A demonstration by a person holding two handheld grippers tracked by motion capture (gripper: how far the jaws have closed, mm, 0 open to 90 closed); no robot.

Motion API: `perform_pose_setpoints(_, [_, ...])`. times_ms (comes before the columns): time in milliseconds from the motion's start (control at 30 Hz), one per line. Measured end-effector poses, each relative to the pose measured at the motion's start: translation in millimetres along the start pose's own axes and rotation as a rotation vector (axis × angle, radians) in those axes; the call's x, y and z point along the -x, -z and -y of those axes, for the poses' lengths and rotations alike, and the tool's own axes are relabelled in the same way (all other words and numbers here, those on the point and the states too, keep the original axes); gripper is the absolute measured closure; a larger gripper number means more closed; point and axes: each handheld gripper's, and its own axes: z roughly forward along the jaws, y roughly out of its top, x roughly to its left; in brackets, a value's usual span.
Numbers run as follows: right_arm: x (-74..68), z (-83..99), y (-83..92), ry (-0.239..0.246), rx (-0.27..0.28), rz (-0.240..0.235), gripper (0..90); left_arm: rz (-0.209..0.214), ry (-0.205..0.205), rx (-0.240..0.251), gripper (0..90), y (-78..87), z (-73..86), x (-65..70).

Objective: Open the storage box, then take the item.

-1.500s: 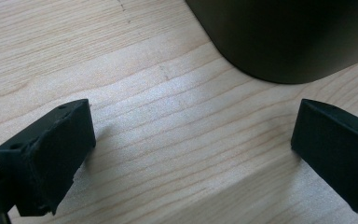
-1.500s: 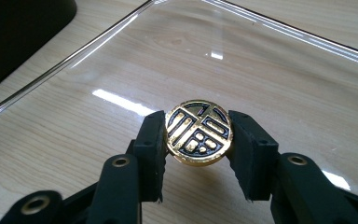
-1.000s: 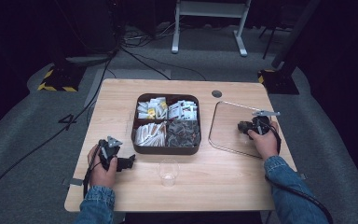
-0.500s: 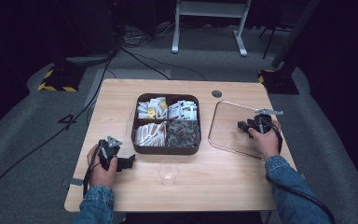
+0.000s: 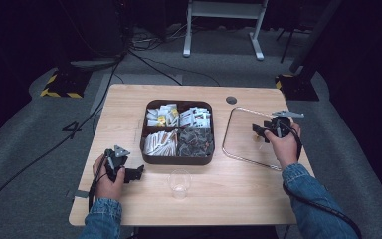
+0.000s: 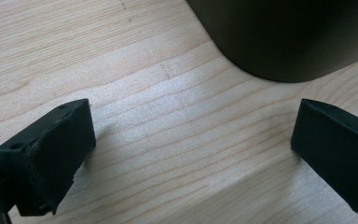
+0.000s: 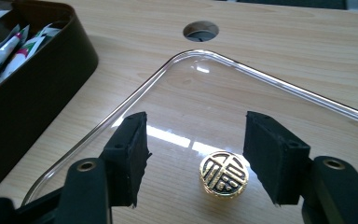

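A clear glass lid [image 5: 243, 134] lies flat on the table at the right, its gold knob [image 7: 223, 174] facing up. My right gripper [image 5: 261, 131] hovers just above that knob. Its jaws have just been opening; in the right gripper view the right gripper [image 7: 196, 121] is open, and the knob sits low between the pads without touching them. A dark brown box [image 5: 178, 160] with four compartments of sachets stands mid-table. My left gripper [image 5: 138, 173] rests on the wood by the box's near left corner [image 6: 289, 37], and the left gripper [image 6: 193, 112] is open and holds nothing.
A small clear cup [image 5: 179, 183] stands in front of the box near the table's front edge. A round cable hole [image 5: 231, 99] sits behind the lid. The box wall [image 7: 37, 84] is to the left of the lid.
My right gripper has lifted slightly off the lid and its jaws have spread away from the knob. The lid stays flat on the table. The left hand has not moved.
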Motion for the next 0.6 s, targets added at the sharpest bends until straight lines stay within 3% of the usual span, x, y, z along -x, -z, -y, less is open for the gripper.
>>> perform_pose_setpoints(100, [-3.6, -7.0, 7.1, -0.03, 0.006, 0.0, 40.7, 0.002, 0.001, -0.001, 0.1, 0.0, -0.1, 0.0])
perform_pose_setpoints(400, [-21.5, -22.9, 21.9, 0.001, 0.038, -0.059, 40.8, 0.003, 0.003, -0.003, 0.0, -0.1, -0.2, -0.1])
perform_pose_setpoints(567, [-40.2, -32.7, 27.8, 0.028, 0.054, -0.109, 40.8, -0.001, 0.006, 0.001, 0.1, 0.3, 0.5, 0.4])
perform_pose_setpoints(600, [-49.5, -35.9, 28.3, 0.038, 0.053, -0.13, 40.8, -0.001, 0.007, 0.0, 0.1, 0.8, 1.0, 0.5])
